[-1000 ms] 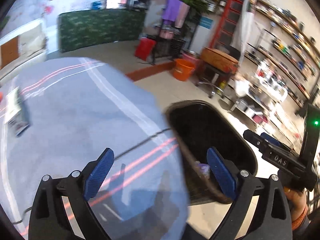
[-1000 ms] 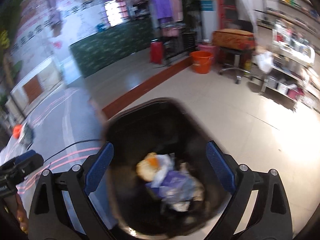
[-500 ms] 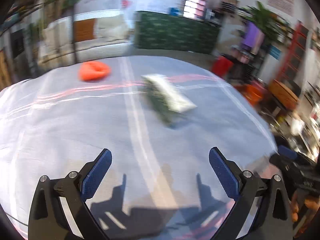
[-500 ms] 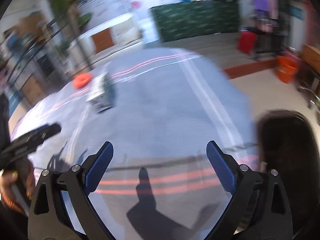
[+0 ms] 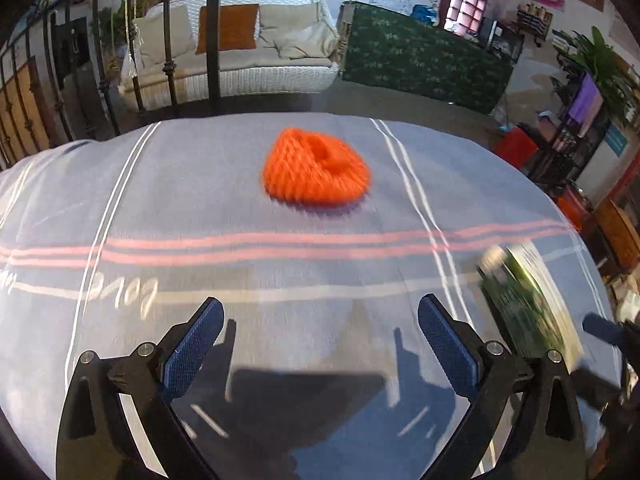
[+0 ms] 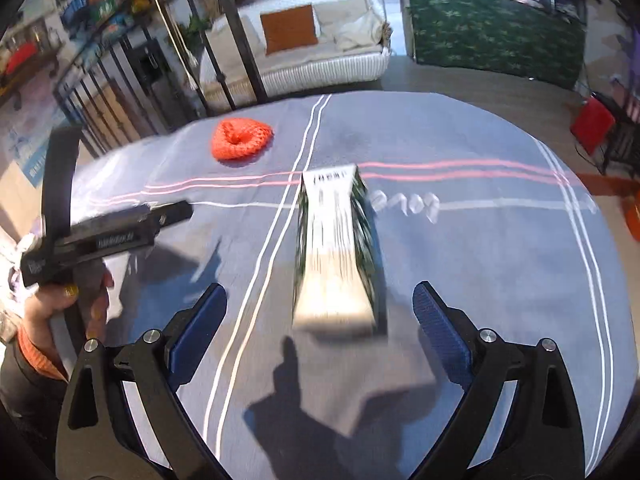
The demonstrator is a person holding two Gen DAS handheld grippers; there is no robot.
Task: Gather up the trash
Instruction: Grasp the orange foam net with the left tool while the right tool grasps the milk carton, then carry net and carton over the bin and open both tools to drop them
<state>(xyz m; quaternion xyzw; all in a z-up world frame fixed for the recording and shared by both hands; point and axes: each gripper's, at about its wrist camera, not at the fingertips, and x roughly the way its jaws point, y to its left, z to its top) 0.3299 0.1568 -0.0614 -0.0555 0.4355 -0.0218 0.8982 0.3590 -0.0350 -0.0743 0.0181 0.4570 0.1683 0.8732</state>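
Two bits of trash are left on the table, as far as I can see. The orange foam fruit net sits in the upper middle of the left wrist view, lying flat on the blue striped tablecloth, straight ahead of the left gripper. The green-and-white carton lies on its side in the centre of the right wrist view, lined up between the blue pads of the right gripper but not yet touched.

Both grippers have their jaws spread wide and hold nothing.

Handling guess: the net looks super light and squishy, so it will likely collapse when pinched. I'd grab it across the raised rim by its hole, where there's some bulk. The carton looks light too, probably empty, and stiff-ish but crushable. Its long side faces run towards the camera, so closing across the narrow width near the closer end seems the easy hold. It might slide on the cloth if nudged.

Compared with half a second ago, both views have swung further over the table. The net has gone from small in the upper left of the left view to big and central, and the carton has slid to that view's lower right edge. In the right view the carton has moved from the far left to dead centre, and the black bin is out of frame.
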